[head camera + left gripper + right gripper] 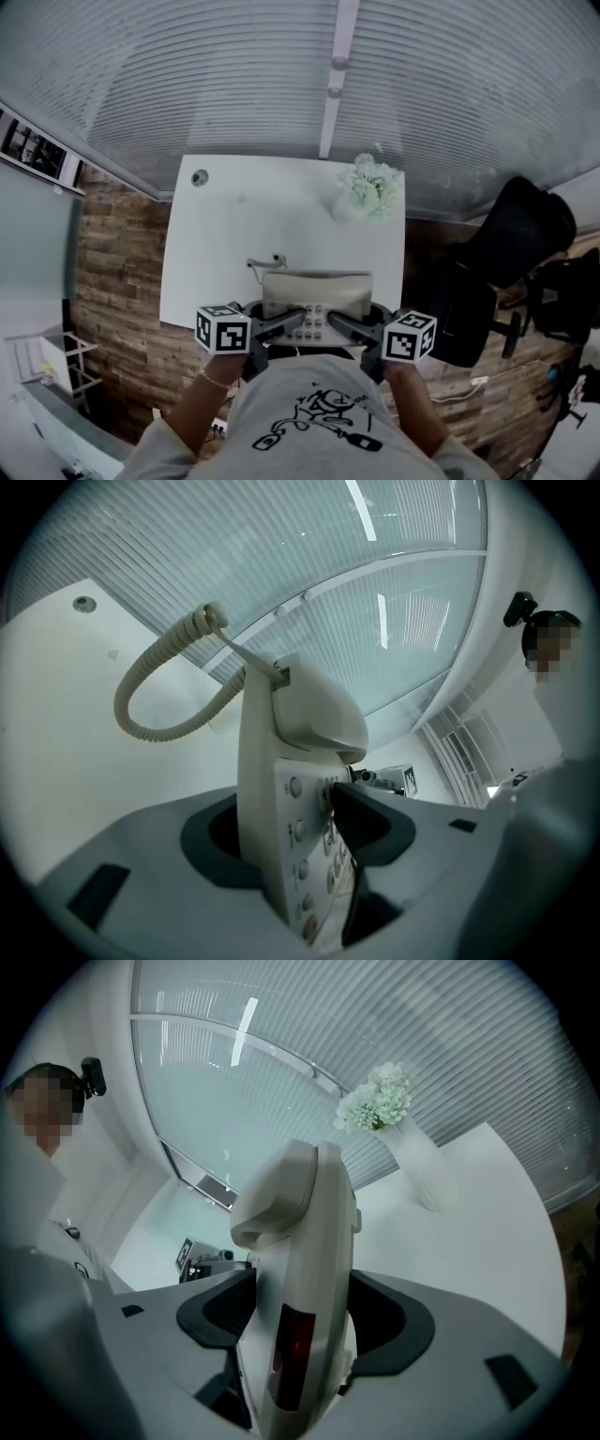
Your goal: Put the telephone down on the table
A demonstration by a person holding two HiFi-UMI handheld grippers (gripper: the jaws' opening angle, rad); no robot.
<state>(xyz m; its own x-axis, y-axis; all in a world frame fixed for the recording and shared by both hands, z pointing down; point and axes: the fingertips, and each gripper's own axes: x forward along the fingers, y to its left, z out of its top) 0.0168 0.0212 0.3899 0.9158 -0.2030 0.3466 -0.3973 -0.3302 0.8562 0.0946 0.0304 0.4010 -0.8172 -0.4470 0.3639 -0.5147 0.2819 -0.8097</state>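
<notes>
A beige desk telephone [314, 298] with its handset [314, 710] on the cradle hangs over the near edge of the white table [234, 234]. My left gripper [286, 325] is shut on the phone's left side; in the left gripper view the jaws [300, 846] clamp the keypad end. My right gripper [339, 325] is shut on its right side, with both jaws pressed against the phone body [305, 1269]. The coiled cord [159, 696] loops out over the tabletop. I cannot tell whether the phone's underside touches the table.
A white vase of pale flowers [370, 187] stands at the table's far right, also in the right gripper view [412, 1157]. A round cable grommet [199, 177] is at the far left corner. A black office chair [506, 253] stands to the right. A ribbed glass wall runs behind.
</notes>
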